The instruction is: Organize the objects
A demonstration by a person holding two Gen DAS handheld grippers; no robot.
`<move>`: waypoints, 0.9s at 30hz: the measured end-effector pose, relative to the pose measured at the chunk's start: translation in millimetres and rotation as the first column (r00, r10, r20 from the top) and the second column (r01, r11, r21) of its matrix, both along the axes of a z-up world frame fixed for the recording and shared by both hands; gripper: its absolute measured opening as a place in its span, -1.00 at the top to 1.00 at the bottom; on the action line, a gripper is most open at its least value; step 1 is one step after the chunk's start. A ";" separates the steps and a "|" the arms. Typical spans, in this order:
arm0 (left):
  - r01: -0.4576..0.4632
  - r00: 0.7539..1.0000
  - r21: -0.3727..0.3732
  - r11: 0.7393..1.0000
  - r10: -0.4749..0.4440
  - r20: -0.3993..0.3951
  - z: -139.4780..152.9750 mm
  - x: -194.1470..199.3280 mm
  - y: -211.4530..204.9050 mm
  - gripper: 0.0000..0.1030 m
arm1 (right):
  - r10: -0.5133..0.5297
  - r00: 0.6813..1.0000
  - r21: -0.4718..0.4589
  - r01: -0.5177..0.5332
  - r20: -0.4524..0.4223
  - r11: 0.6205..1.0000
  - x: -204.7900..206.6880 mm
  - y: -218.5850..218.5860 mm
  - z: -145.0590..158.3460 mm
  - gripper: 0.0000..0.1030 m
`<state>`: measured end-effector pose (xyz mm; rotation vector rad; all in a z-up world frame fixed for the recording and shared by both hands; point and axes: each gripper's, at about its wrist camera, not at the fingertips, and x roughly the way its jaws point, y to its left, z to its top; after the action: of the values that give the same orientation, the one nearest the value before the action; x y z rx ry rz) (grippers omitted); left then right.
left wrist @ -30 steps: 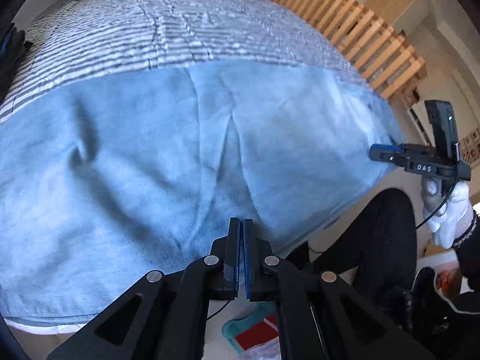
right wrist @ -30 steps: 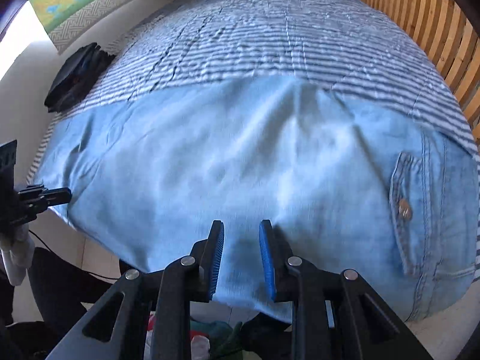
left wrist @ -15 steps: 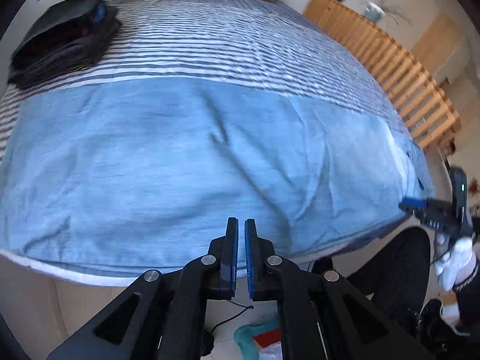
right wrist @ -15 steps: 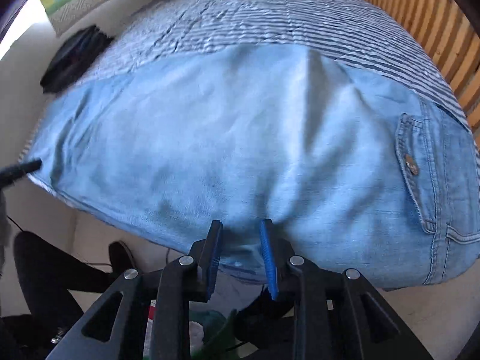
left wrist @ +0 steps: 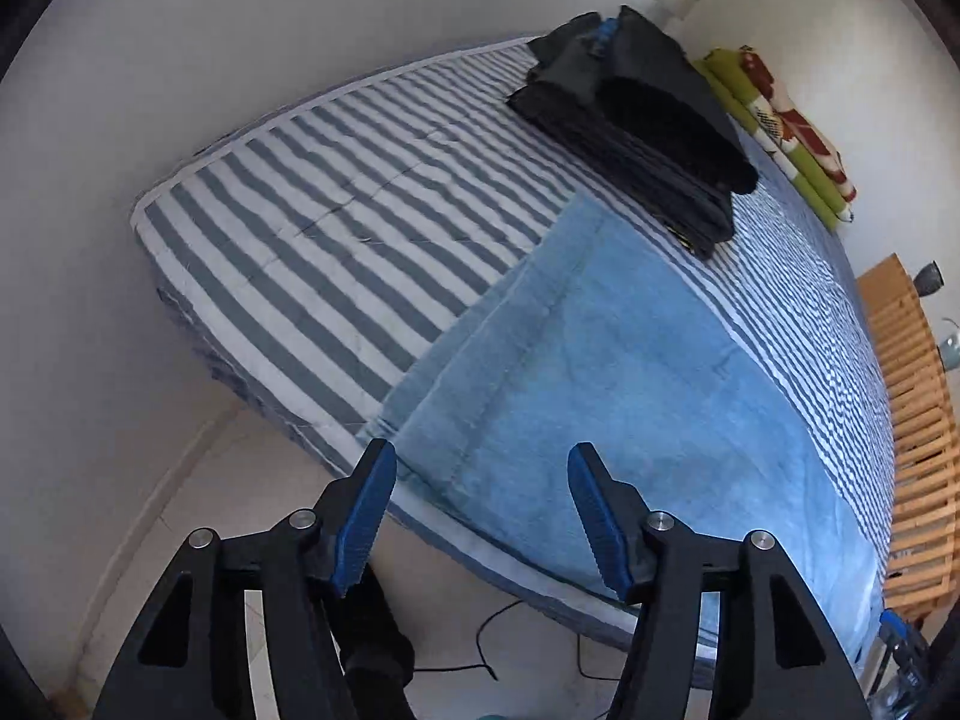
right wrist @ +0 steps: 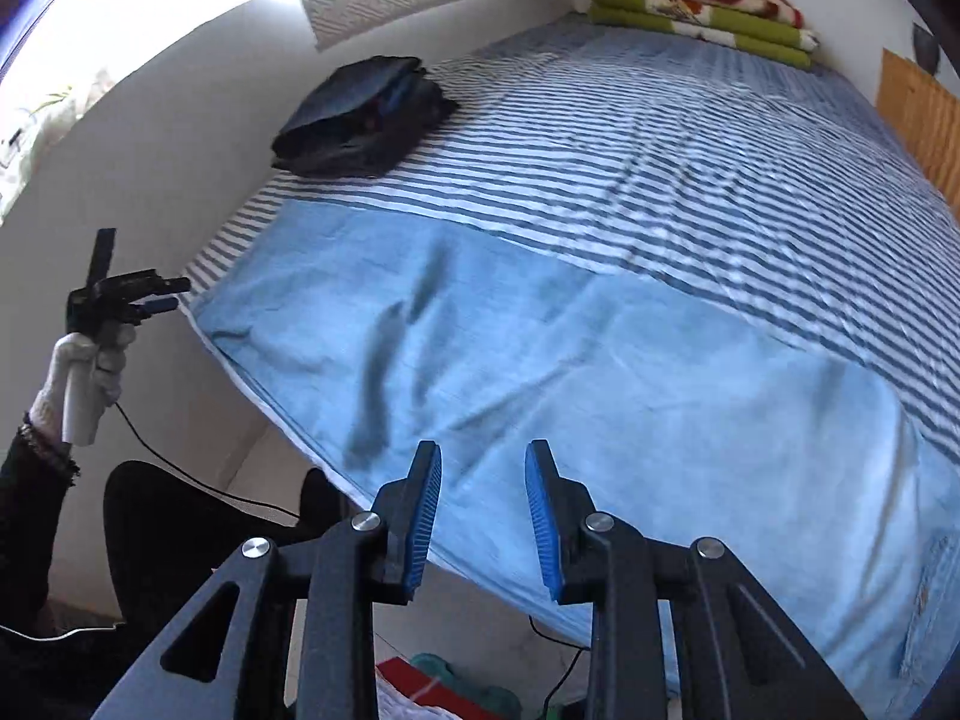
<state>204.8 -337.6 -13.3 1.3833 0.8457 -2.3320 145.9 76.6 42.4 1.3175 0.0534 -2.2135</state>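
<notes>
A light blue denim garment (right wrist: 600, 372) lay spread flat across the near end of a bed with a blue-and-white striped cover (right wrist: 630, 150), its long edge running along the bed's near side and overhanging it slightly. At the garment's right end, in the right wrist view, stitched seams showed. Beyond the garment, towards the wall side of the bed, sat a stack of dark folded clothes (left wrist: 648, 126), apart from the denim. At the far end of the bed rested a folded green blanket with red and white patches (right wrist: 702, 12). A slatted wooden frame (left wrist: 912, 420) stood along the bed's other long side. The left gripper (left wrist: 480, 516) hovered over the garment's left corner at the bed's near edge; its blue-padded fingers (left wrist: 366, 510) were spreading apart with nothing between them. A white-gloved hand (right wrist: 90, 360) held it beside that corner. The right gripper (right wrist: 483, 516) hung above the garment's near edge farther along the bed, its fingers a little apart and gripping nothing. On the floor below the bed's near edge lay red and teal cloth (right wrist: 444, 690).
</notes>
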 end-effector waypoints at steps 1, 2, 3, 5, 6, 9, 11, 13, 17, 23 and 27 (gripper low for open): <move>-0.006 1.000 0.012 1.000 0.006 0.004 -4.9 0.8 -7.5 -0.23 | 0.027 1.000 -0.003 -0.027 -0.001 1.000 -5.8 -18.2 2.8 0.48; -0.007 1.000 0.008 1.000 0.007 0.009 -8.7 1.1 -12.3 -0.23 | 0.051 0.999 -0.003 -0.051 -0.002 0.999 -11.8 -36.3 4.6 0.47; -0.004 1.000 0.000 1.000 0.004 0.019 -14.0 -0.8 -13.4 -0.23 | 0.078 0.997 0.002 -0.078 -0.005 0.997 -17.9 -56.7 6.7 0.47; 0.006 1.000 -0.003 1.000 -0.006 0.031 -24.0 -3.1 -13.3 -0.23 | 0.138 0.990 0.015 -0.138 -0.006 0.990 -27.9 -94.3 9.5 0.45; 0.017 0.999 -0.002 1.000 -0.016 0.032 -28.6 -3.3 -13.0 -0.23 | 0.163 0.987 0.018 -0.163 0.002 0.986 -33.9 -113.6 10.6 0.39; 0.045 0.998 -0.035 0.998 -0.043 0.043 -40.7 -4.0 -8.5 -0.23 | 0.219 0.973 -0.010 -0.219 0.068 0.976 -53.8 -165.6 7.8 0.33; 0.052 0.998 -0.062 0.997 -0.050 0.033 -42.6 -1.8 -4.1 -0.10 | 0.253 0.961 -0.024 -0.252 0.109 0.967 -65.1 -198.7 2.3 0.33; 0.035 0.999 -0.090 0.995 -0.035 0.007 -45.5 4.1 -2.1 0.15 | 0.270 0.954 -0.023 -0.269 0.133 0.963 -75.2 -230.6 -4.3 0.32; 0.009 0.993 -0.018 1.000 -0.011 -0.115 -38.8 19.8 -8.6 0.47 | 0.284 0.930 -0.040 -0.282 0.233 0.959 -94.4 -285.9 -29.4 0.30; 0.041 0.987 -0.072 0.997 -0.051 -0.152 -34.4 20.7 -5.9 0.51 | 0.296 0.897 -0.048 -0.297 0.328 0.954 -116.5 -357.2 -54.5 0.30; -0.009 0.984 0.089 0.996 0.025 -0.176 -51.1 21.9 -30.5 0.50 | 0.285 0.901 -0.037 -0.289 0.327 0.957 -120.7 -381.6 -62.6 0.30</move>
<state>226.8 -368.1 -64.4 1.2092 1.0175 -2.4589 25.2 -305.0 -20.1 1.5609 0.1279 -1.7287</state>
